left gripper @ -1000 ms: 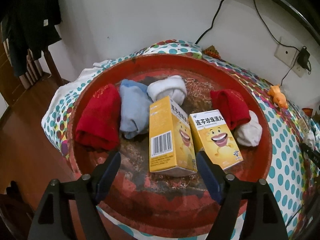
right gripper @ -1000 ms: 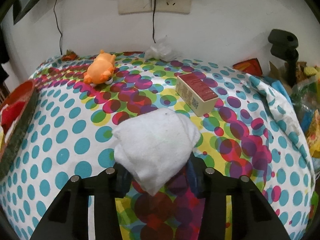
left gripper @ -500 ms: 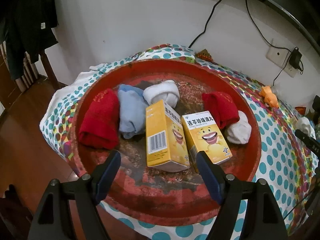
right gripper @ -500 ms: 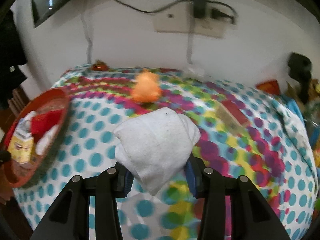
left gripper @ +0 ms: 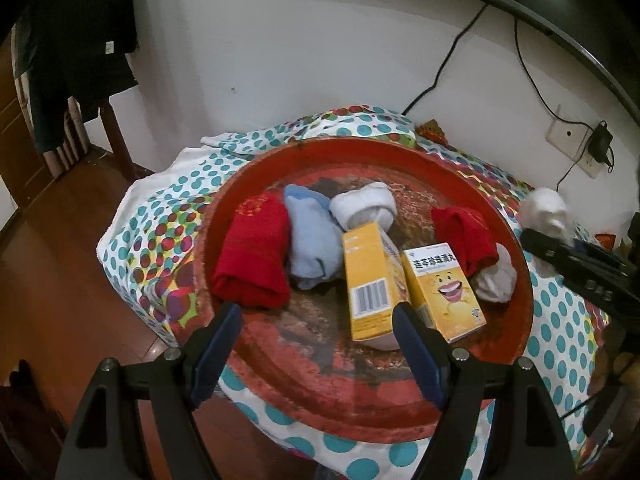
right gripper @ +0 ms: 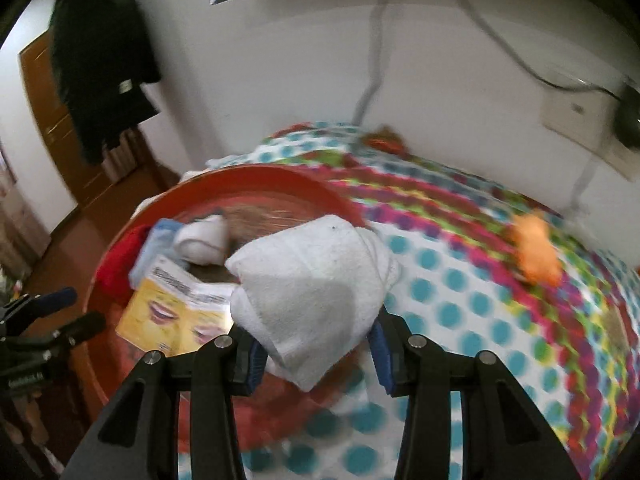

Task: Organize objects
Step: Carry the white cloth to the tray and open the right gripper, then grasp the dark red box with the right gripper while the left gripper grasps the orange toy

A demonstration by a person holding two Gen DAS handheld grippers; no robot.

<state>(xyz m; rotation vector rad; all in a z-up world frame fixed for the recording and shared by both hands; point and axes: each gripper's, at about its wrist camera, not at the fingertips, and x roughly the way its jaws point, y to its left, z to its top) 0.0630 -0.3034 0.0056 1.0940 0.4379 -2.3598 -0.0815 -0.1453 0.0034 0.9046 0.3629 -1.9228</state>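
While the left gripper (left gripper: 316, 334) hangs with its jaws spread wide and empty above the near rim of the red tray (left gripper: 516, 240), that tray holds rolled socks and two yellow boxes (left gripper: 442, 288). Seen from the right wrist, the right gripper (right gripper: 316, 348) clamps a folded white sock (right gripper: 312, 280) above the tray's edge, over the dotted cloth (right gripper: 452, 280).

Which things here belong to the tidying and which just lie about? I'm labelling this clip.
Job:
round red tray
folded white cloth in right claw
rolled red, blue, white socks
two yellow cartons
open left claw

Lying about:
orange toy
wall socket
dark hanging garment
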